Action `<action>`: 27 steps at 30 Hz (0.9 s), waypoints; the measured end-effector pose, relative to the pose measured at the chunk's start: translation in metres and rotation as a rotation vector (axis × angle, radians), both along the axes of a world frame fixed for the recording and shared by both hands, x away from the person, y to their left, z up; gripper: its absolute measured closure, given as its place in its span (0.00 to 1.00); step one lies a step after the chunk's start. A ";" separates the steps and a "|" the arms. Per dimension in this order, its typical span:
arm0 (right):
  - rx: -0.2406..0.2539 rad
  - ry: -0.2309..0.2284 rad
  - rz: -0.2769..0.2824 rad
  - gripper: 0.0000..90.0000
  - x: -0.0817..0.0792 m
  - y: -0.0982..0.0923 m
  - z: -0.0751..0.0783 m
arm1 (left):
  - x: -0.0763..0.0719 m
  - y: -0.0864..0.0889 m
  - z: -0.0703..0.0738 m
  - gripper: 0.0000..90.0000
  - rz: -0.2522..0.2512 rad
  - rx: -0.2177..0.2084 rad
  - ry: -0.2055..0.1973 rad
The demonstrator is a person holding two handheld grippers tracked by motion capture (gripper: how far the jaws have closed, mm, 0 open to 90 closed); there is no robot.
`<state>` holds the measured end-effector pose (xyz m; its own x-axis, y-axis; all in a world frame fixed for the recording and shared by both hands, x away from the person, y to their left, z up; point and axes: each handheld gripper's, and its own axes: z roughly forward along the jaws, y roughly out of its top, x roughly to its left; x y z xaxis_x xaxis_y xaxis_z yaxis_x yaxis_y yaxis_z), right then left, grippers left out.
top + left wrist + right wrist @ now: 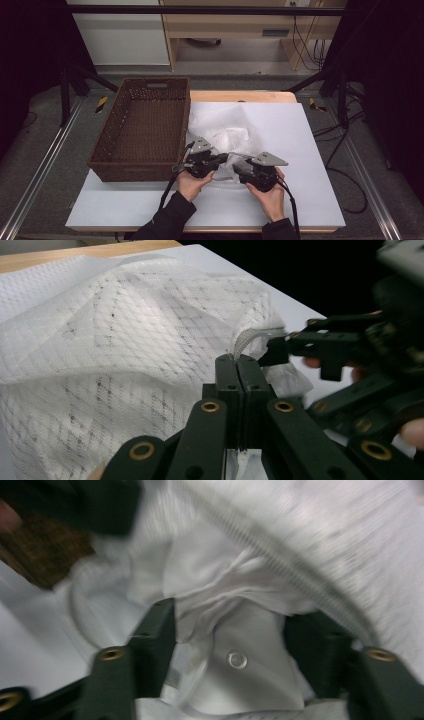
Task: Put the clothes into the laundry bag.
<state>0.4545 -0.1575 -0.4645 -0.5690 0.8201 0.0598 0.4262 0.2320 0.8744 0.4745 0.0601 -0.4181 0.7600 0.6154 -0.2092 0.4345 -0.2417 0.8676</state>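
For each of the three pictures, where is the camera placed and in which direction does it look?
High view: above the person's side, looking forward and down at the table, wicker basket and white mesh bag; both forearms and hands show.
Left gripper view: rides the left hand-held gripper, jaws shut on the bag's zipper edge; the right hand-held gripper shows farther off.
Right gripper view: rides the right hand-held gripper, open jaws around white fabric with a snap.
All three share the bag.
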 end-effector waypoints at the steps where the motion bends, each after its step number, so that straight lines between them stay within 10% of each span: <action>1: -0.040 0.025 -0.014 0.37 0.004 0.004 -0.007 | -0.001 -0.001 0.000 0.99 -0.005 0.005 -0.004; 5: -0.097 0.118 -0.043 0.38 0.020 0.012 -0.024 | -0.002 0.000 0.000 0.99 -0.007 0.004 -0.006; 10: 0.001 0.198 -0.023 0.84 0.026 0.012 -0.023 | -0.004 0.002 0.001 0.99 -0.009 -0.014 -0.004; 19: 0.085 -0.006 -0.067 0.86 0.033 0.021 -0.001 | -0.016 0.002 0.020 0.99 -0.067 -0.088 0.002; 27: 0.006 0.029 -0.177 0.80 0.058 0.026 -0.020 | -0.009 0.001 0.007 0.99 -0.069 -0.067 0.037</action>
<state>0.5128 -0.1319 -0.4850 -0.4134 0.9071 0.0798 0.4852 0.1453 0.8622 0.4650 0.0607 -0.4116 0.7910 0.5455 -0.2772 0.4511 -0.2138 0.8665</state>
